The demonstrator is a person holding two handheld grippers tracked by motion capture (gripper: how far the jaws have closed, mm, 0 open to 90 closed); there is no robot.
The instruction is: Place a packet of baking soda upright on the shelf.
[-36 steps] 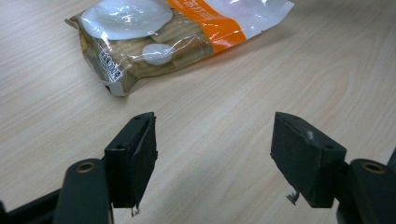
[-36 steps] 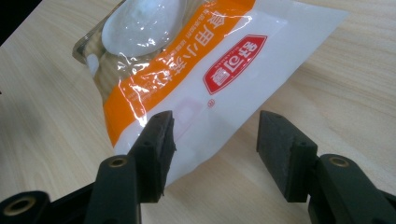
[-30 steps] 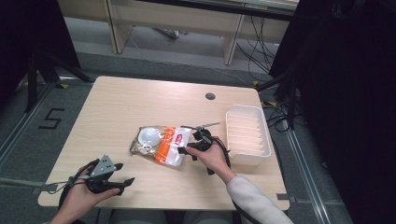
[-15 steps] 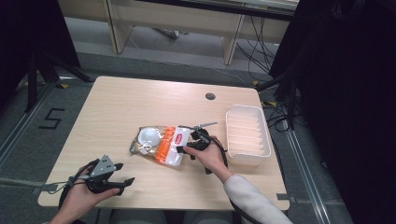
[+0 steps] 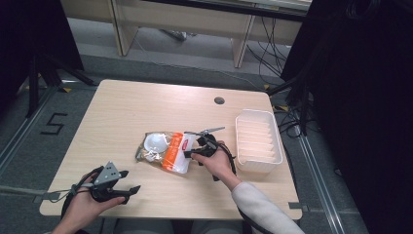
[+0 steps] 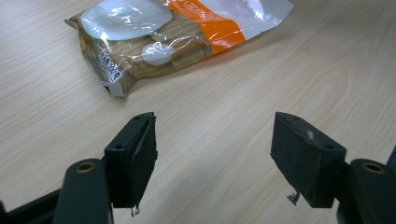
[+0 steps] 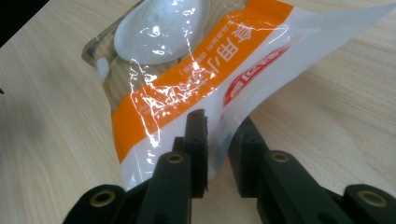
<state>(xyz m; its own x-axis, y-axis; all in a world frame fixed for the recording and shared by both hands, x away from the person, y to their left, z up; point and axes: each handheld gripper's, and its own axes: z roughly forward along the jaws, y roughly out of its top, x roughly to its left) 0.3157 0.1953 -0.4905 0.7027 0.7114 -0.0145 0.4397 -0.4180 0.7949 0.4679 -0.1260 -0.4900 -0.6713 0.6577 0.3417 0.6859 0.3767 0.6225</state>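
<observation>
A clear plastic snack bag with an orange band and white round pieces inside [image 5: 168, 149] lies flat near the middle of the high view, on the light wooden table [image 5: 126, 109]; the right gripper [image 5: 192, 152], held in the person's right hand [image 5: 216, 163], sits at the bag's right edge in that view; in the right gripper view its 2 black jaws are closed tight on the white end of the bag [image 7: 196, 79], with the thin plastic pinched between them at the bottom middle of the frame; the bag spreads up and to the left from there; the left gripper [image 5: 127, 181] is at the lower left of the high view, held in the left hand [image 5: 83, 204], well apart from the bag; in the left gripper view [image 6: 215, 163] its 2 jaws stand wide apart with nothing between them but bare table, and the bag [image 6: 159, 37] lies across the top of the frame; a white ribbed plastic tray [image 5: 280, 146] sits at the right of the high view, just beside the right hand; a small dark round hole [image 5: 219, 100] shows in the table top above the bag.
</observation>
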